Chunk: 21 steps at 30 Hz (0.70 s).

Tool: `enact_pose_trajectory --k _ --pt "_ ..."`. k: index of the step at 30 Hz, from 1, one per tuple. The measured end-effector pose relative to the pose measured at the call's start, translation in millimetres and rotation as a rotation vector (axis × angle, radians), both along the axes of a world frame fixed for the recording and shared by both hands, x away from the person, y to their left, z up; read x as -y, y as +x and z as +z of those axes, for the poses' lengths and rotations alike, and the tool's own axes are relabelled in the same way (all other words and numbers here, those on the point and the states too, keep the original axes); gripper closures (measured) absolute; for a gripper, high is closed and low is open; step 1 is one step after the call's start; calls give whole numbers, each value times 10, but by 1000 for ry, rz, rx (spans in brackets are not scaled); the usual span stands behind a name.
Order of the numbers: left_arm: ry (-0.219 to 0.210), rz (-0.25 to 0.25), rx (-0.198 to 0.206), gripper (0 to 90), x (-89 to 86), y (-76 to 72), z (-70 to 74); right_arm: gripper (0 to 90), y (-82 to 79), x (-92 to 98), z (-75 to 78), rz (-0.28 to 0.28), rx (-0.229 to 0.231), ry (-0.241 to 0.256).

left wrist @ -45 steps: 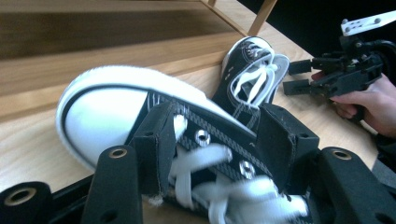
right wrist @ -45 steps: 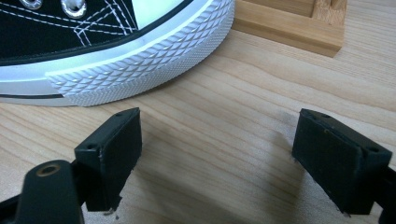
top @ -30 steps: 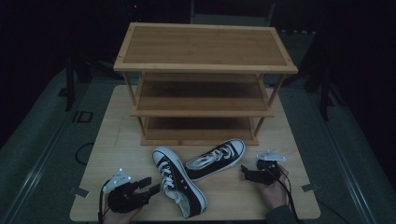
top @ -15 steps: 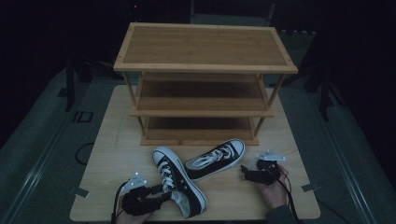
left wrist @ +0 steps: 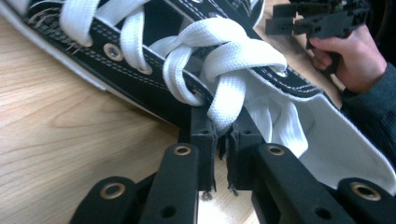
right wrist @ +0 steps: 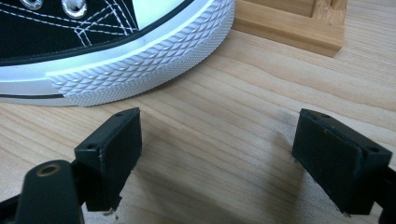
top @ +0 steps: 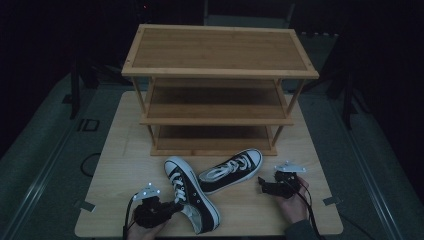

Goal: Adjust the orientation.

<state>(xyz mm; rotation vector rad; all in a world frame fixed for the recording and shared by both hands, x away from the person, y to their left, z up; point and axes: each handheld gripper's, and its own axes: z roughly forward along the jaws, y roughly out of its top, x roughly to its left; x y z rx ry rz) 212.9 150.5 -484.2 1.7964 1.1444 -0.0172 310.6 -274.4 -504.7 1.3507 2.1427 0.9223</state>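
We see the near black sneaker (top: 192, 197), white-laced and white-soled, lying near-centre on the table (top: 115, 165). Our left gripper (left wrist: 223, 140) pinches its lace (left wrist: 229, 100); our right gripper (right wrist: 217, 158) rests spread by the far sneaker (top: 230, 171).

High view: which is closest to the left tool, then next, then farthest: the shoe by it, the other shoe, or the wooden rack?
Starting from the left tool:
1. The near shoe, right beside the tool at the table's front; the tool is closed on its lace.
2. The other shoe, further right, near the table's middle.
3. The wooden rack, at the back of the table.
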Motion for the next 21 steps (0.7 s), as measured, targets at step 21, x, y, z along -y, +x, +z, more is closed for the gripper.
enact_pose_trajectory --k 21 --pt "71 -2 53 868 -156 261 235 153 0 0 0 0 0 0"
